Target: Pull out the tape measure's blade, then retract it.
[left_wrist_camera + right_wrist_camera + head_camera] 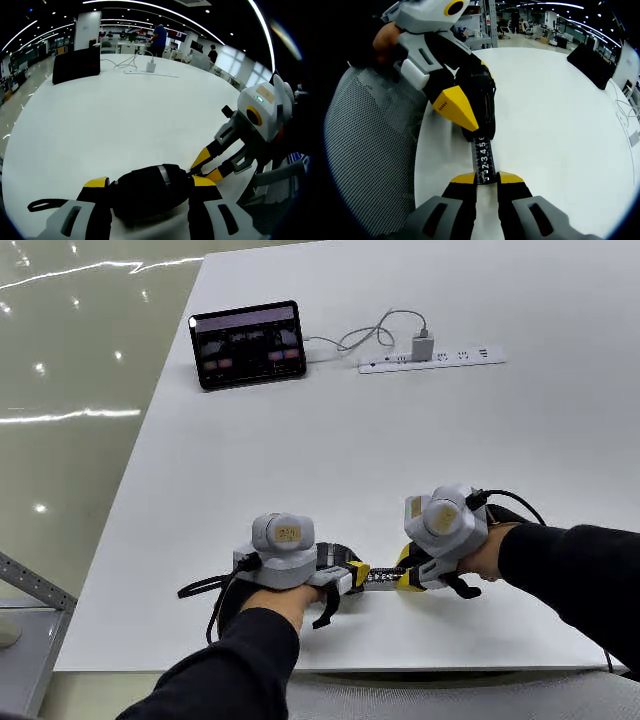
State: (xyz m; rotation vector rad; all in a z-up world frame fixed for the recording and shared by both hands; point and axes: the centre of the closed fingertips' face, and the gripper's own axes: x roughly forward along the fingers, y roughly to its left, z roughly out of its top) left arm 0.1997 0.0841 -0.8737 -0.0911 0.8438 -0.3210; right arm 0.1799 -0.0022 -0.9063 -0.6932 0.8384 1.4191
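A black tape measure (pixel 336 558) lies near the front edge of the white table (pixel 400 440). My left gripper (pixel 352 575) is shut on its case (pixel 150 192), one yellow-tipped jaw on each side. A short length of numbered blade (pixel 482 157) runs out of the case (pixel 481 107) to my right gripper (pixel 484 178), which is shut on the blade's end. In the head view the blade (pixel 384 577) bridges the small gap between the two grippers, and my right gripper (pixel 408 581) is just right of the case. A black wrist strap (pixel 42 205) trails from the case.
A dark tablet (pixel 248 343) stands at the far left of the table. A white power strip (pixel 432 360) with a charger and cable lies beside it. The table's front edge is close behind the grippers. A mesh chair (pixel 370 150) is below that edge.
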